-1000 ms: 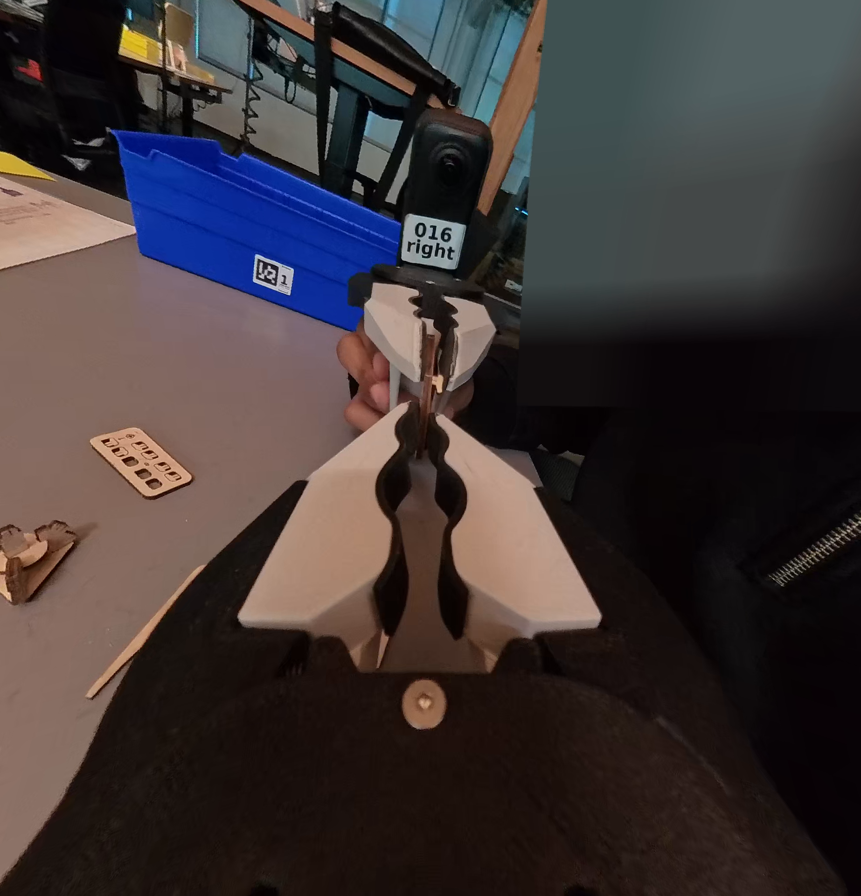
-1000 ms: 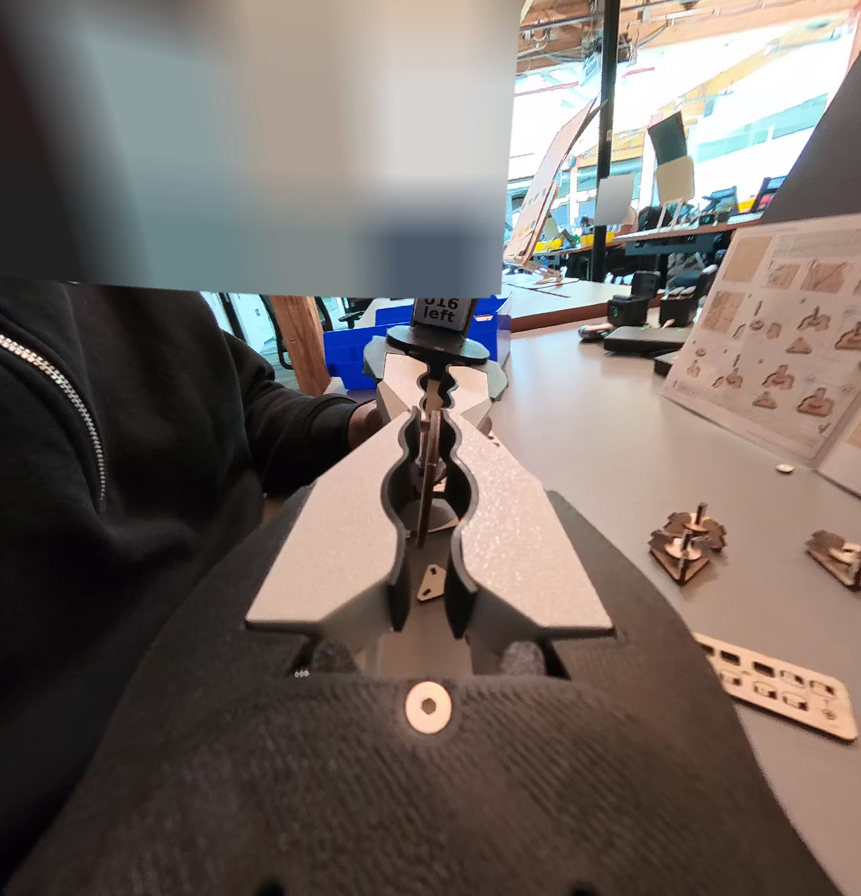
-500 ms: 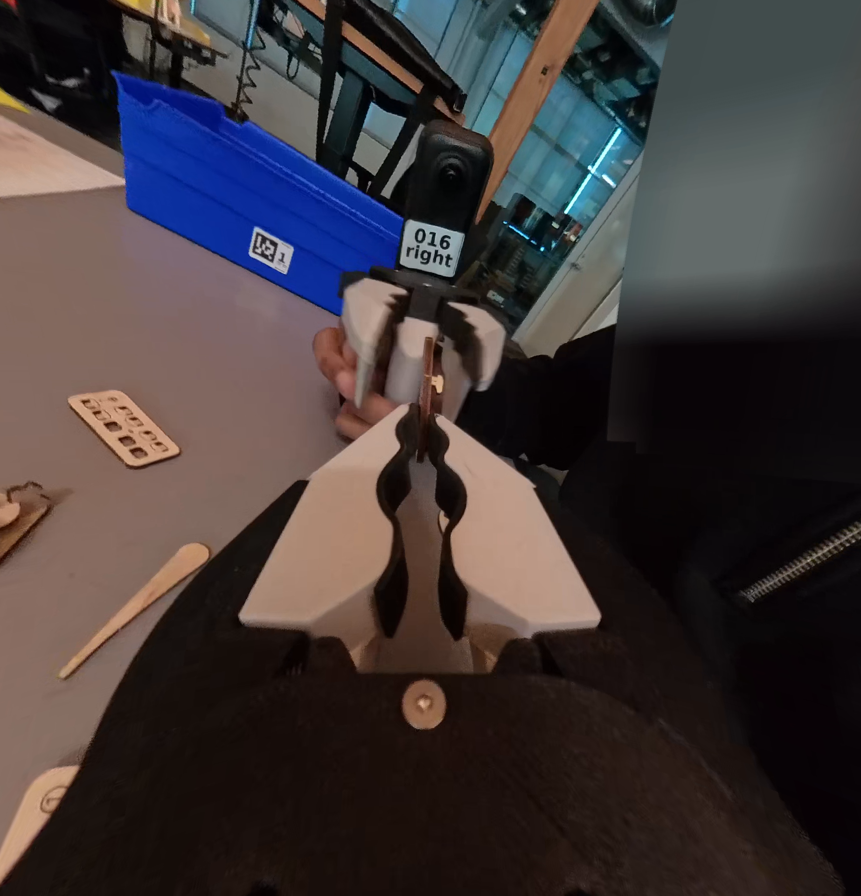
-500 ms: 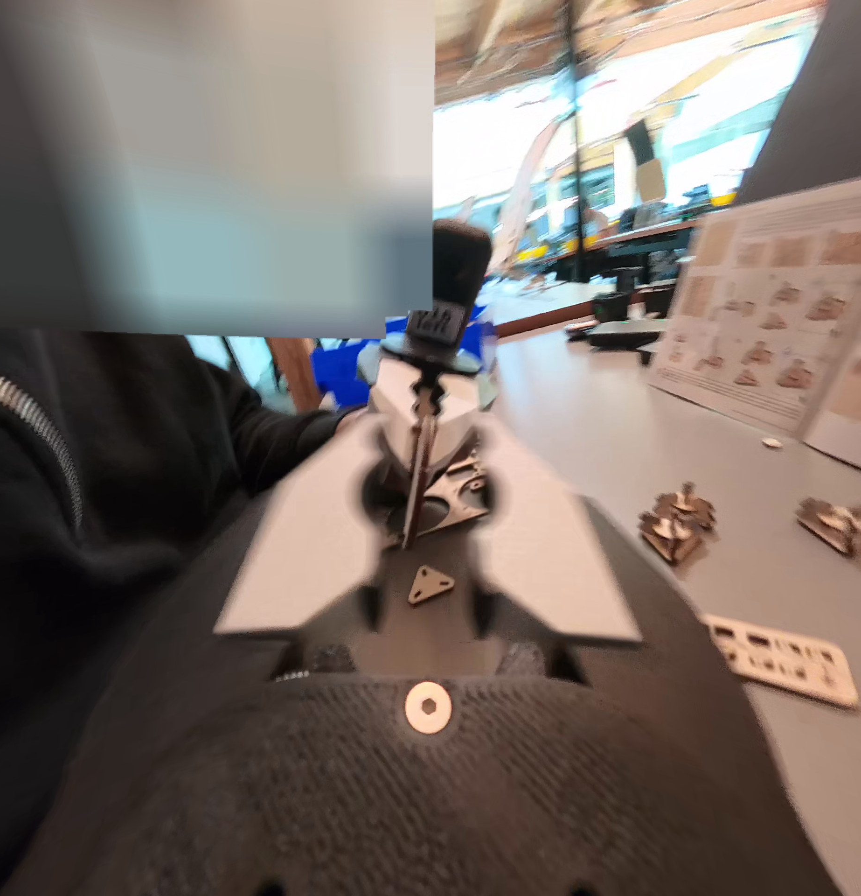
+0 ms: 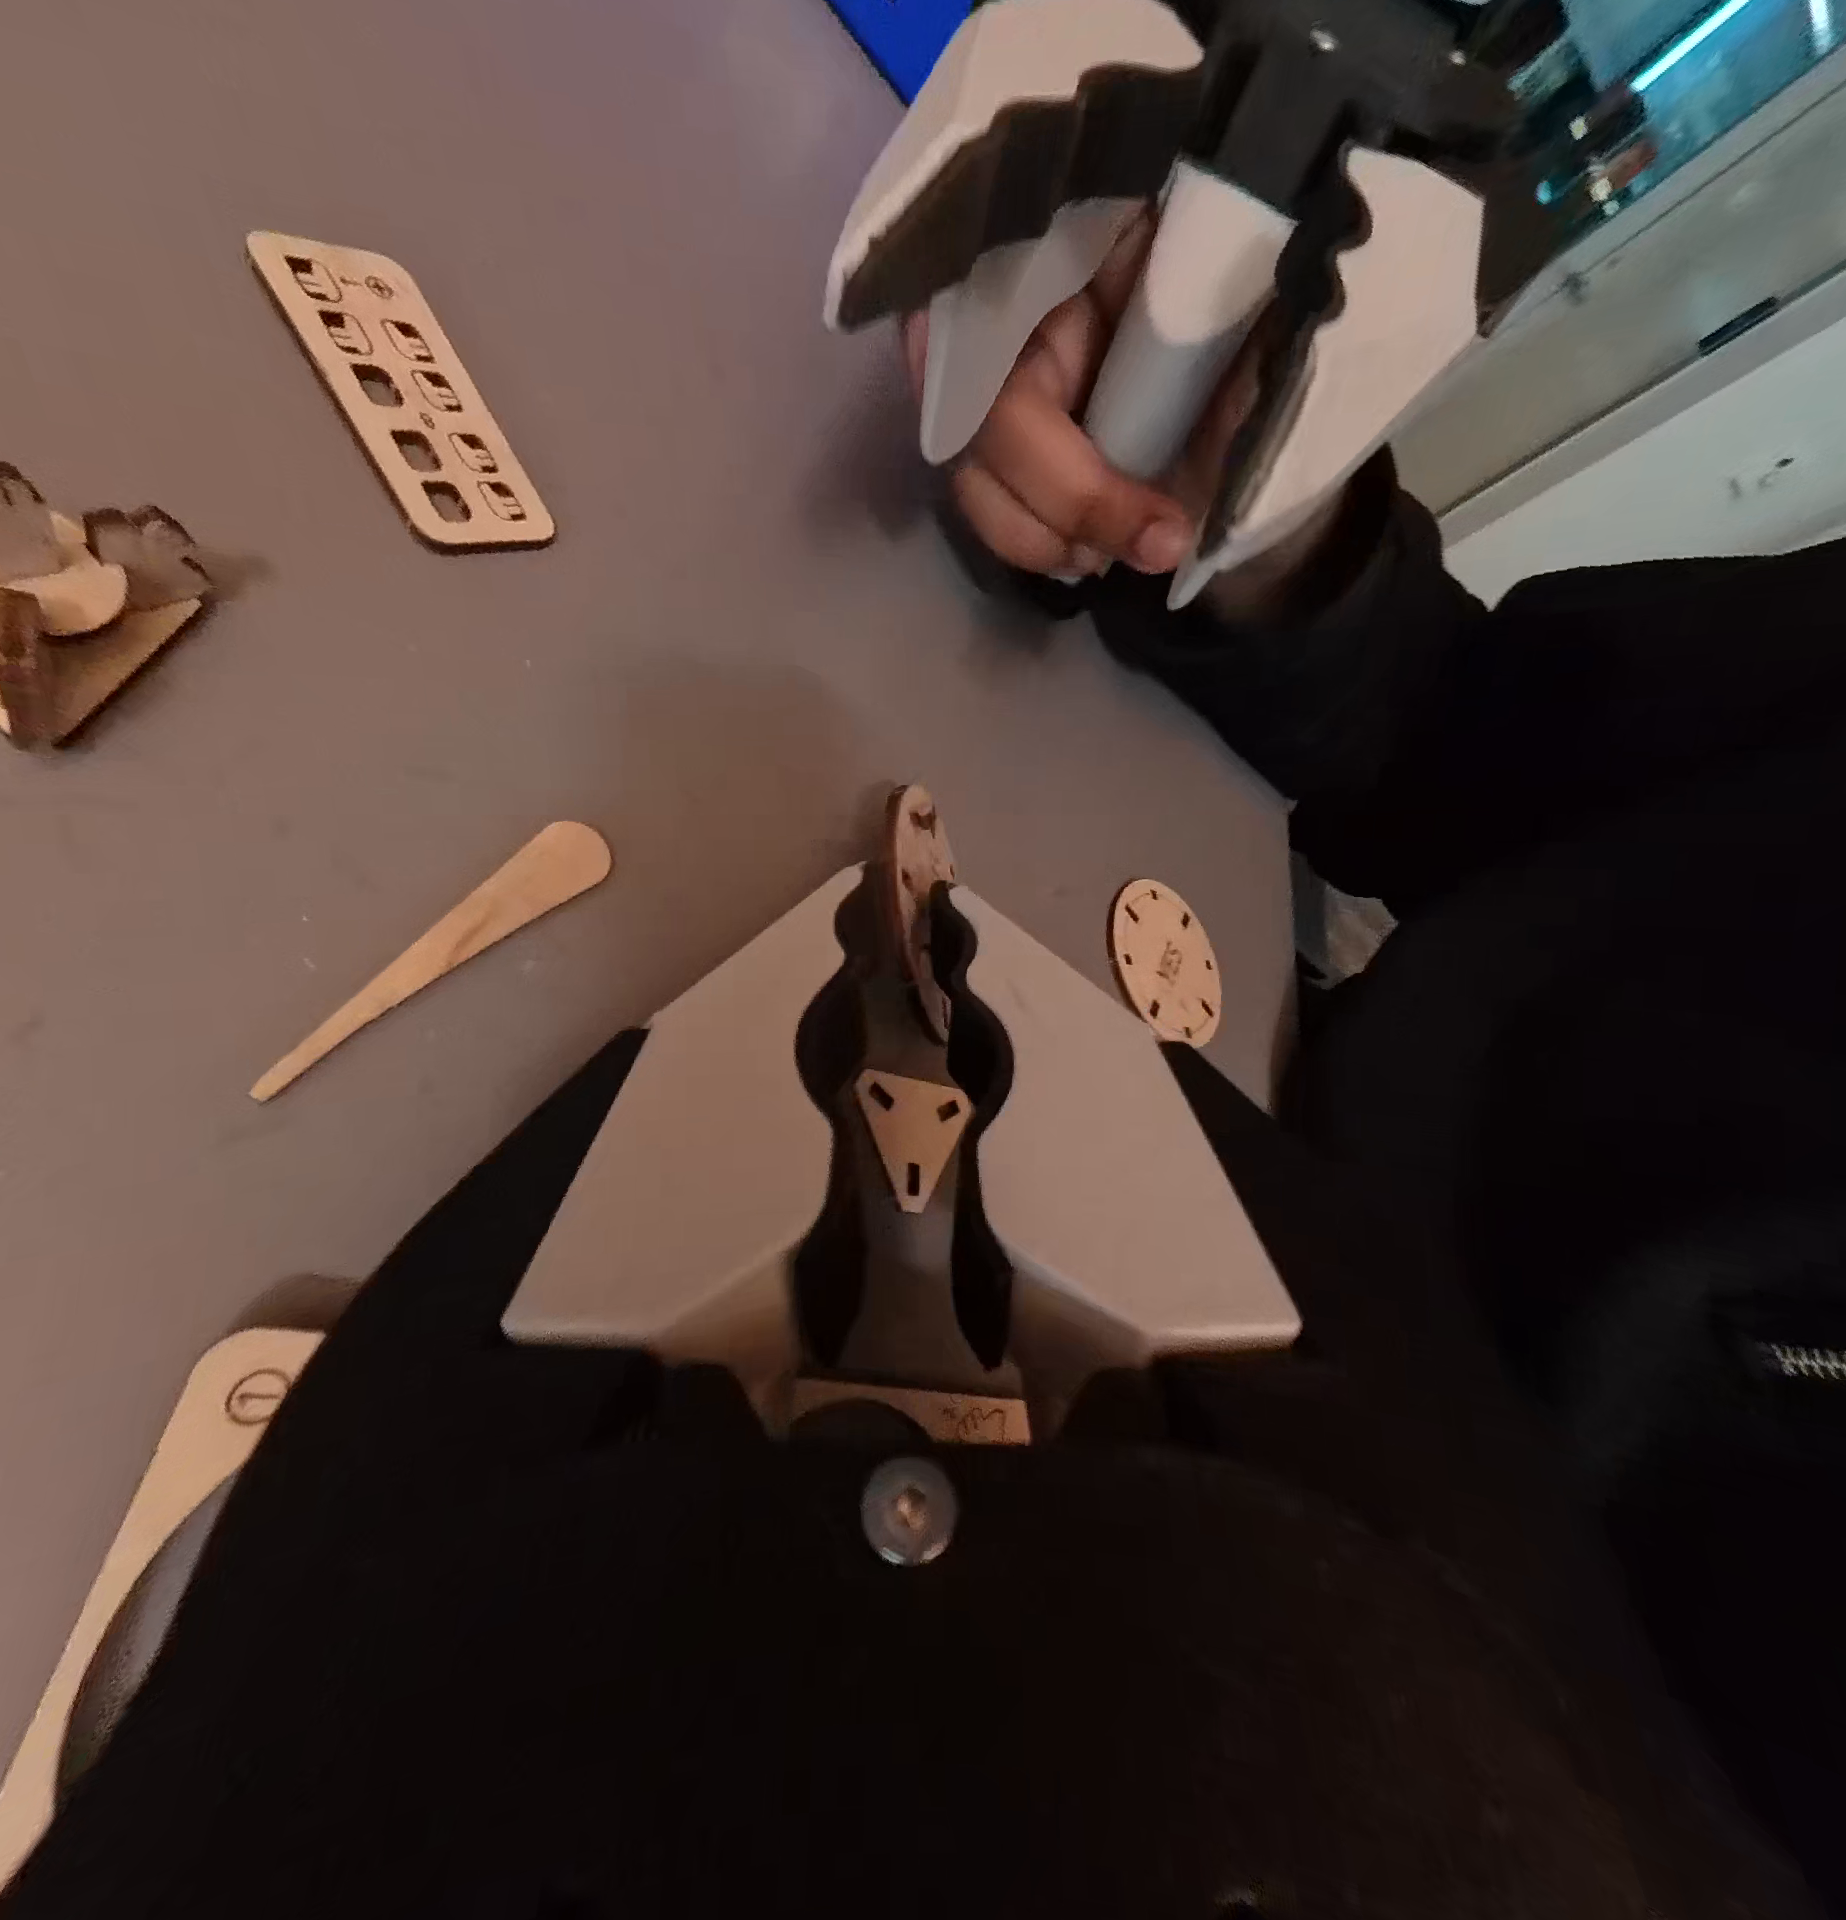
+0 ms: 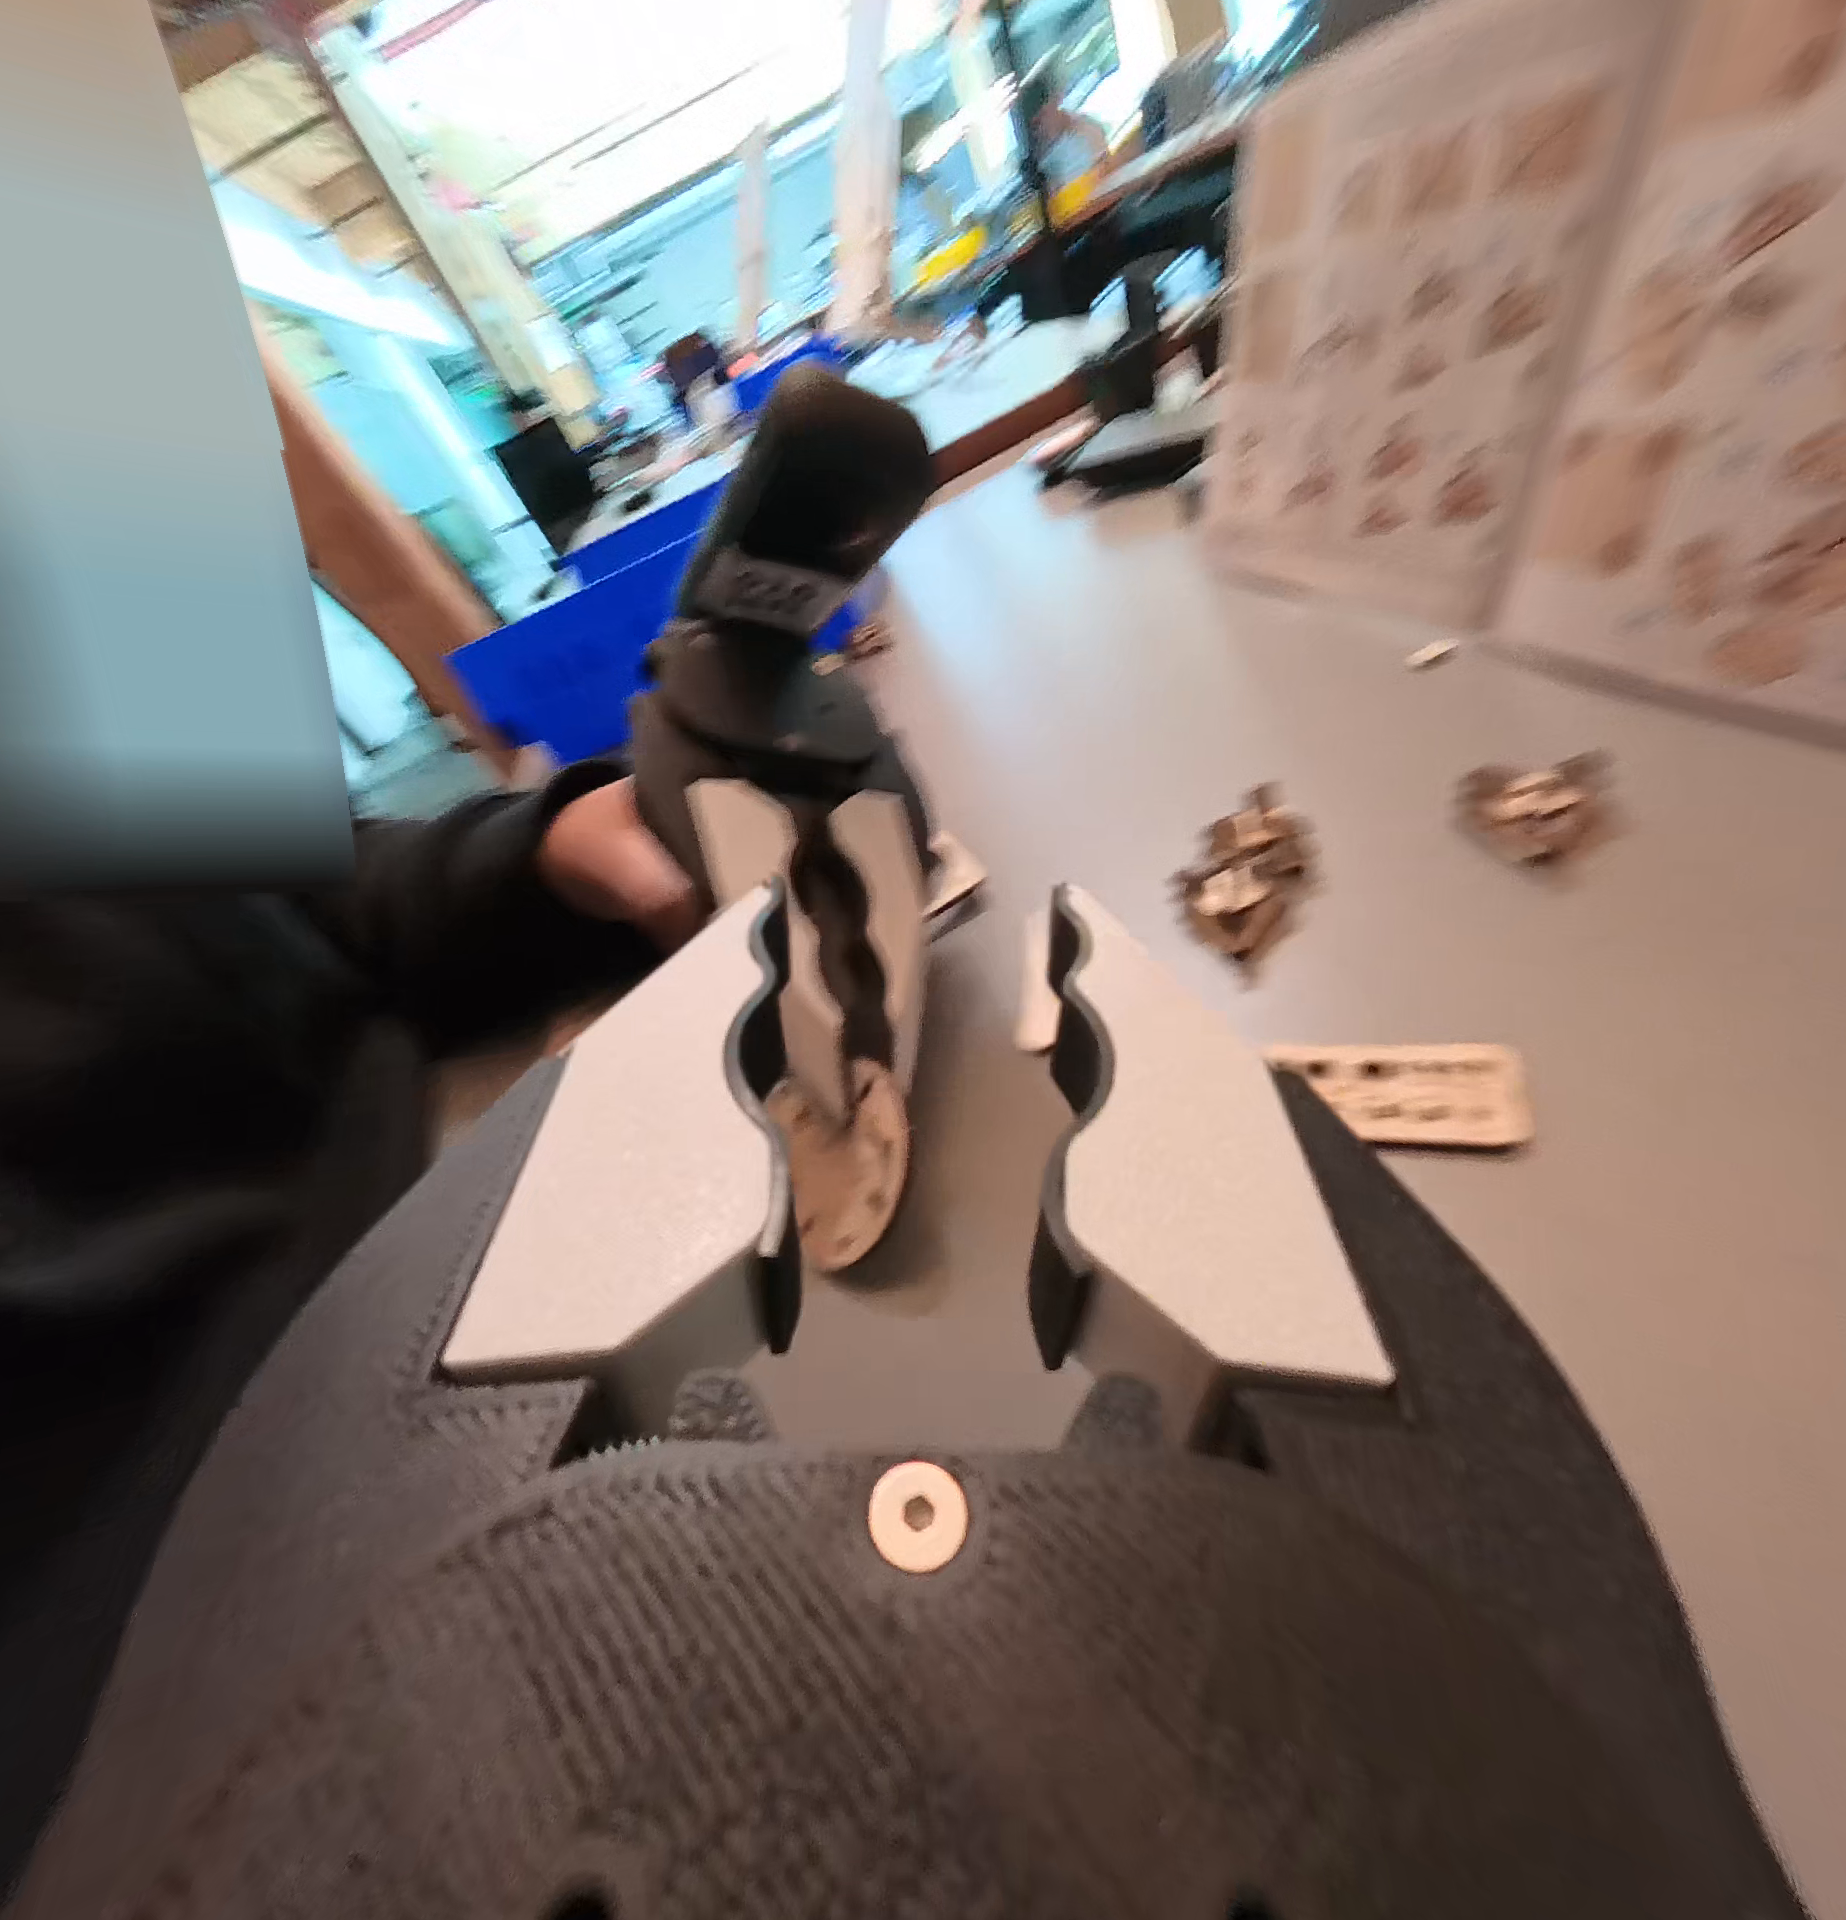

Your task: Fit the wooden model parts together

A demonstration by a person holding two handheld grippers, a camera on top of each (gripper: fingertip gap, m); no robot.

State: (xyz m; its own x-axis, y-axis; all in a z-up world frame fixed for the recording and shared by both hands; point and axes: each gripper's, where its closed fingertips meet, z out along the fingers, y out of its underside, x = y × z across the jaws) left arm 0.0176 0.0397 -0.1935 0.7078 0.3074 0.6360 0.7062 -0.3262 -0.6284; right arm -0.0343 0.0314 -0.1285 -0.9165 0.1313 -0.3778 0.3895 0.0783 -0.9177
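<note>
The left tool (image 5: 911,883) pinches a wooden disc (image 5: 914,852) on edge just above the grey surface (image 5: 586,675) – a second disc (image 5: 1165,961) lies beside it. The right tool (image 6: 914,925) gapes wide, bare (its view is blurred).

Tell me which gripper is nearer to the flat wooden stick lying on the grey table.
Left. The left gripper, shut on a wooden disc, sits just right of the wooden stick. The right gripper, open, hangs farther off, beyond it toward the table's edge.
</note>
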